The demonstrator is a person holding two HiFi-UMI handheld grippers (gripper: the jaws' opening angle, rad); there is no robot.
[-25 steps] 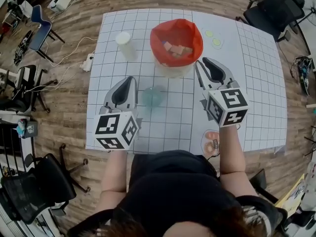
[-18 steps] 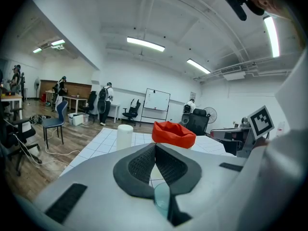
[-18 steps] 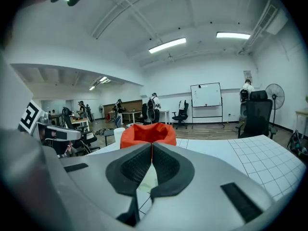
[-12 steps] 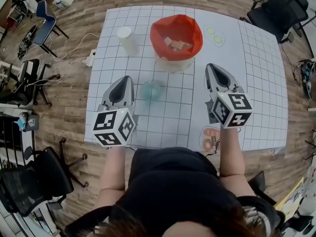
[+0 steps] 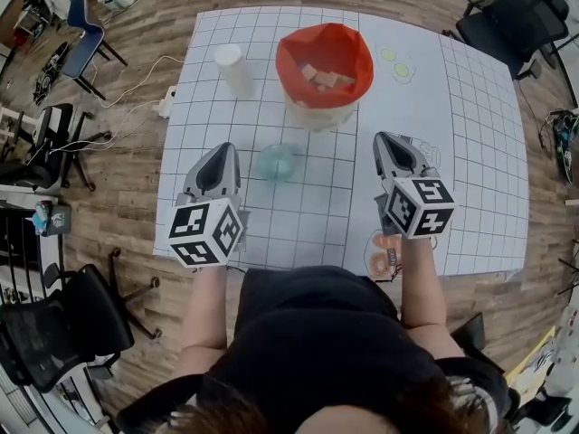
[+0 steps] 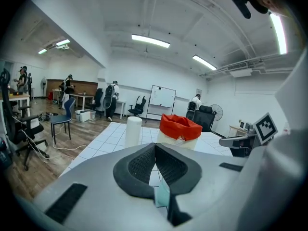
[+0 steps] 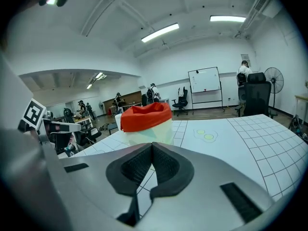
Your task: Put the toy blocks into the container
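Observation:
The container [image 5: 323, 66] is a pale tub with a red liner at the far middle of the gridded mat; several tan toy blocks [image 5: 321, 75] lie inside it. It also shows ahead in the left gripper view, container [image 6: 180, 129], and in the right gripper view, container [image 7: 147, 121]. My left gripper [image 5: 223, 149] hovers near the mat's left front, shut and empty, jaws touching [image 6: 155, 145]. My right gripper [image 5: 384, 139] sits at the right front, short of the container, shut with nothing between its pads [image 7: 152, 145].
A white cylinder [image 5: 232, 69] stands left of the container. A teal round lid [image 5: 277, 162] lies between the grippers. A small plate with orange pieces [image 5: 387, 253] sits at the mat's near edge by my right arm. Two yellow dots [image 5: 394, 61] mark the mat's far right. Office chairs surround the table.
My right gripper has drawn back from the container toward me and its jaws have closed. The left gripper has shifted slightly nearer to me.

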